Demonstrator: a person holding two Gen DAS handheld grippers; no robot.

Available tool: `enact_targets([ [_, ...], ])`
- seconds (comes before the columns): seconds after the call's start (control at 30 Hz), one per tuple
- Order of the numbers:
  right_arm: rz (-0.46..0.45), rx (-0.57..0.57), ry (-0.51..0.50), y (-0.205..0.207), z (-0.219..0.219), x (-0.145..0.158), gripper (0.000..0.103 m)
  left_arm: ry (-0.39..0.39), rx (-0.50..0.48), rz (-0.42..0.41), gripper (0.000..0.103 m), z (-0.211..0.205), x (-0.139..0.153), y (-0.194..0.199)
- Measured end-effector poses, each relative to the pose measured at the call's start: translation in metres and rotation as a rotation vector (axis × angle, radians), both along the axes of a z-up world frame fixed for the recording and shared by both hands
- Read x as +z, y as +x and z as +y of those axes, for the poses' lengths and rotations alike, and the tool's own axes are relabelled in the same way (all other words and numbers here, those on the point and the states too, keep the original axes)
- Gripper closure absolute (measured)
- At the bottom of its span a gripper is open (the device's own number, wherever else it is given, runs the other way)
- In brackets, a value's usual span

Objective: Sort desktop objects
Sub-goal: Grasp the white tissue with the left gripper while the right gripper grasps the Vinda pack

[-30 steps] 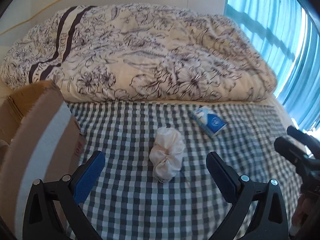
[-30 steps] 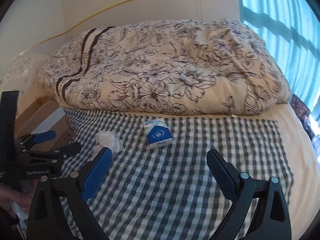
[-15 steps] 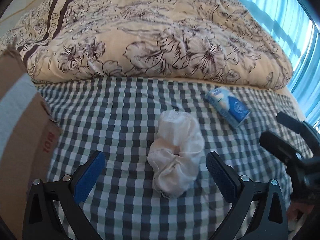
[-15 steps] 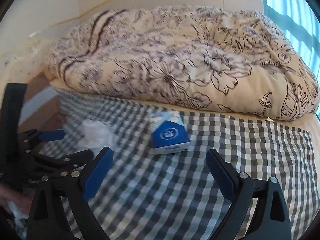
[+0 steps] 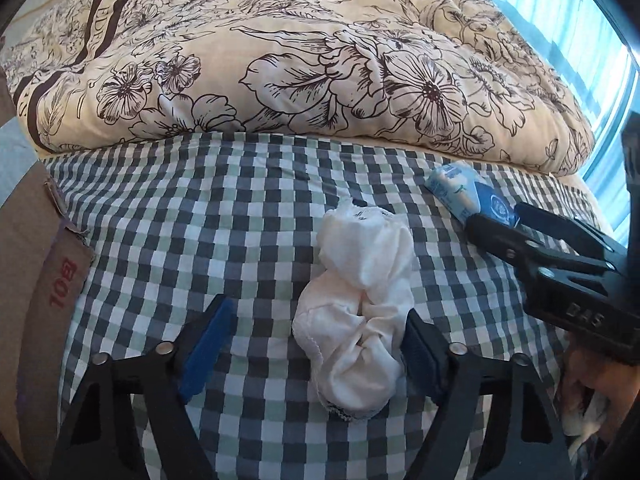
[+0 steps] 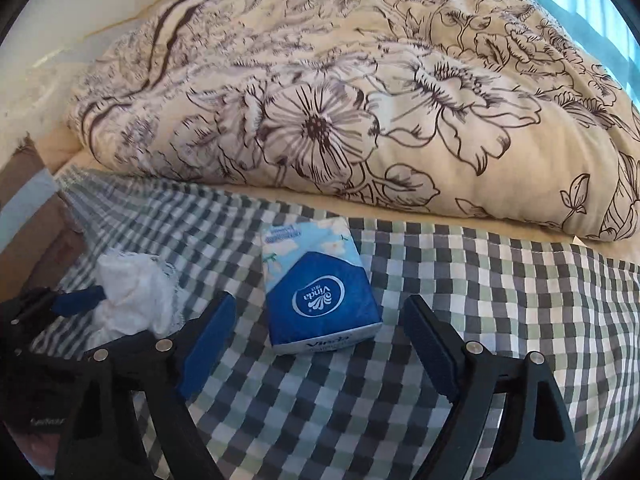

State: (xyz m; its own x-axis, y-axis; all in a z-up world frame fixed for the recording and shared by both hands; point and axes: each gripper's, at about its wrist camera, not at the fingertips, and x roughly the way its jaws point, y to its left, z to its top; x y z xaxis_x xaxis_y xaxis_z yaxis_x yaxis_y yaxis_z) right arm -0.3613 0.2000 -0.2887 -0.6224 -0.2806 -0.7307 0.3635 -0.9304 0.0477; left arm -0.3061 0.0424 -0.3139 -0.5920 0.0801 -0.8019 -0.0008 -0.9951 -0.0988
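White cloth bundle (image 5: 356, 300) lies on the checked bedcover (image 5: 200, 240) between the open, empty left gripper (image 5: 316, 332) fingers, approach step; closing needed, while the right gripper (image 6: 320, 336), equally open, frames the tissue pack (image 6: 318, 288).

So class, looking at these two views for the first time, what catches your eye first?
A big floral quilt fills the back of the bed. On the checked cloth in front, a white crumpled cloth bundle lies between the open left gripper fingers, and a blue tissue pack sits before the open right gripper.
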Motion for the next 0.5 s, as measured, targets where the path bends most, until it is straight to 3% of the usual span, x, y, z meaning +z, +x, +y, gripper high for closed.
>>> enact_targets([
  [0.03, -0.005, 0.001, 0.005, -0.001, -0.001, -0.001, 0.018, -0.003, -0.003, 0.005, 0.033, 0.001, 0.0, 0.001],
  [0.13, -0.021, -0.002, 0.022, -0.001, -0.004, -0.004, 0.048, -0.007, -0.013, 0.015, 0.052, 0.004, 0.002, 0.003],
  [0.2, -0.025, -0.01, 0.015, 0.003, -0.003, -0.002, 0.048, -0.02, -0.02, 0.011, 0.061, 0.005, 0.003, 0.004],
  [0.27, -0.024, -0.016, 0.005, 0.007, -0.004, 0.001, 0.048, -0.028, -0.035, 0.005, 0.076, 0.006, 0.006, 0.004],
  [0.33, -0.019, -0.021, 0.0, 0.013, -0.005, 0.005, 0.048, -0.017, -0.05, 0.006, 0.082, 0.004, 0.011, 0.005],
  [0.5, 0.01, -0.03, 0.008, 0.035, -0.009, 0.018, 0.048, -0.015, -0.054, 0.036, 0.086, 0.001, 0.028, 0.018],
])
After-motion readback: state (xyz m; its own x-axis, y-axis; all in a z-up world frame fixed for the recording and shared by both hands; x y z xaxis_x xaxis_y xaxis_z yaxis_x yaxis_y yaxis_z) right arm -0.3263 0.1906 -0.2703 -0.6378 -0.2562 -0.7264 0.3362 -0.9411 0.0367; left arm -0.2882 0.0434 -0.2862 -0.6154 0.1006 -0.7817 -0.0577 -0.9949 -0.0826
